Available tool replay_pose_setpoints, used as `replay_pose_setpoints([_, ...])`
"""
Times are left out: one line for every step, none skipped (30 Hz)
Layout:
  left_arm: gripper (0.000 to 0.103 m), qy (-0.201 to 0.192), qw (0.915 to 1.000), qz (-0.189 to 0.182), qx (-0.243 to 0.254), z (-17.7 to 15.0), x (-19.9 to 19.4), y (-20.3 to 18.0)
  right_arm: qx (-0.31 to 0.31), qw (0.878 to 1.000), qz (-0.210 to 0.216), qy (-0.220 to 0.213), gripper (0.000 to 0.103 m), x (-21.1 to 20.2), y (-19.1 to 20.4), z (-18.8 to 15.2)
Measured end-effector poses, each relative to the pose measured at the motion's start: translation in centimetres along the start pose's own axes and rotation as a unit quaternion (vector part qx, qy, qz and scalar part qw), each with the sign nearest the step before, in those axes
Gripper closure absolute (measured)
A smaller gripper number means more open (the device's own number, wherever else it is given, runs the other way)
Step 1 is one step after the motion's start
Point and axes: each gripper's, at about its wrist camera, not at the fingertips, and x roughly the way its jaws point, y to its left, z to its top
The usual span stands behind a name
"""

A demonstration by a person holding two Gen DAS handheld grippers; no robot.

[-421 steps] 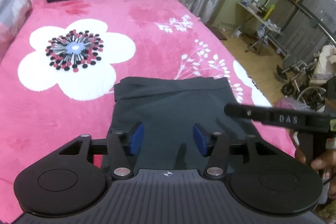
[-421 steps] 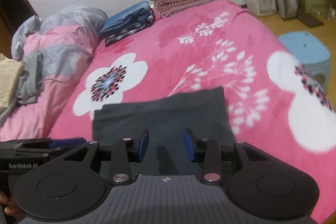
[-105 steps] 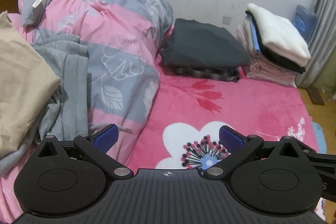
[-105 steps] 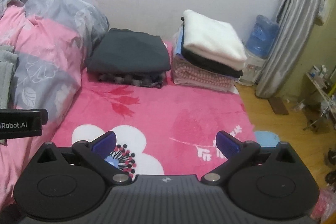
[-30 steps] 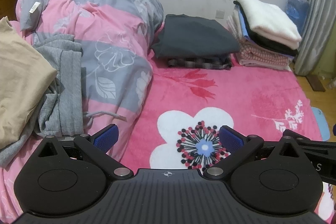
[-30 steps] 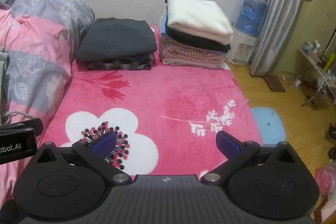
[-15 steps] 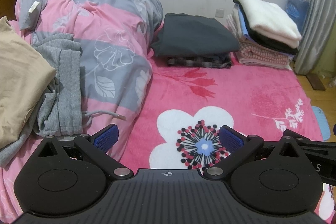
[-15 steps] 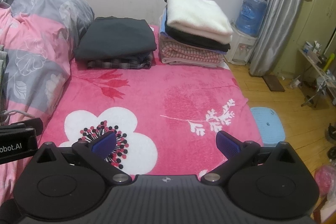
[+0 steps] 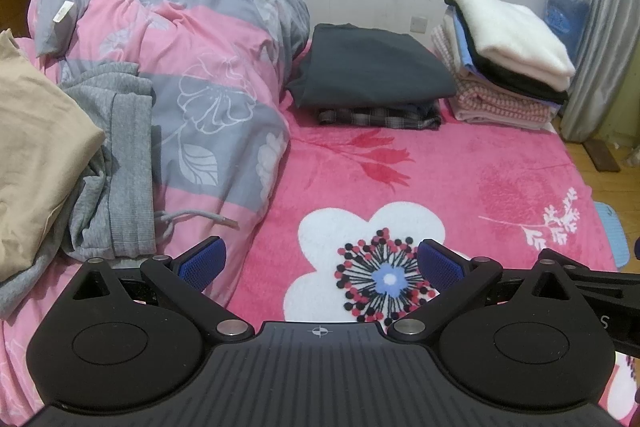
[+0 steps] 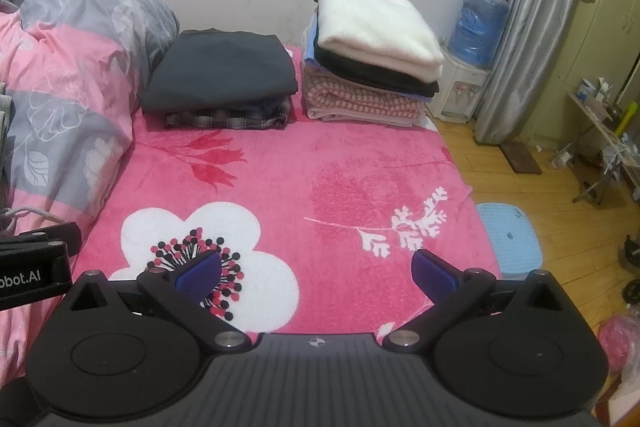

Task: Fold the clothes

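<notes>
Seen from the left wrist, the left gripper [image 9: 320, 264] hangs over the pink blanket [image 9: 460, 163], jaws spread wide and empty. A dark folded garment [image 9: 372, 67] lies on a plaid one [image 9: 376, 117] at the far edge by the wall, just beside a taller stack of folded clothes [image 9: 508, 63]. A grey garment [image 9: 116, 155] and a tan one [image 9: 36, 135] lie crumpled on the quilt [image 9: 208, 67] to the left.

Seen from the right wrist, the right gripper [image 10: 316, 273] likewise hangs above the blanket [image 10: 340, 171] with jaws wide apart, gripping nothing. Both folded piles [image 10: 222, 71] [image 10: 372, 55] sit at the far end; the left gripper's body [image 10: 34, 265] shows at the left edge.
</notes>
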Motion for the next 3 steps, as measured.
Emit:
replay_pose_setpoints([0.0,-0.001,1.0,0.001,0.001,-0.02,-0.03,-0.03,0.0,1.0,0.0,0.0,0.0,0.02,-0.01,0.03])
replay_pose_setpoints([0.0,-0.002,1.0,0.002,0.002,0.0,-0.04,-0.04,0.0,1.0,0.0,-0.001,0.0,0.01,0.01,0.04])
replay_pose_setpoints([0.0,-0.004,1.0,0.004,0.003,0.0,-0.06,-0.1,0.0,1.0,0.0,-0.001,0.0,0.05,0.01,0.02])
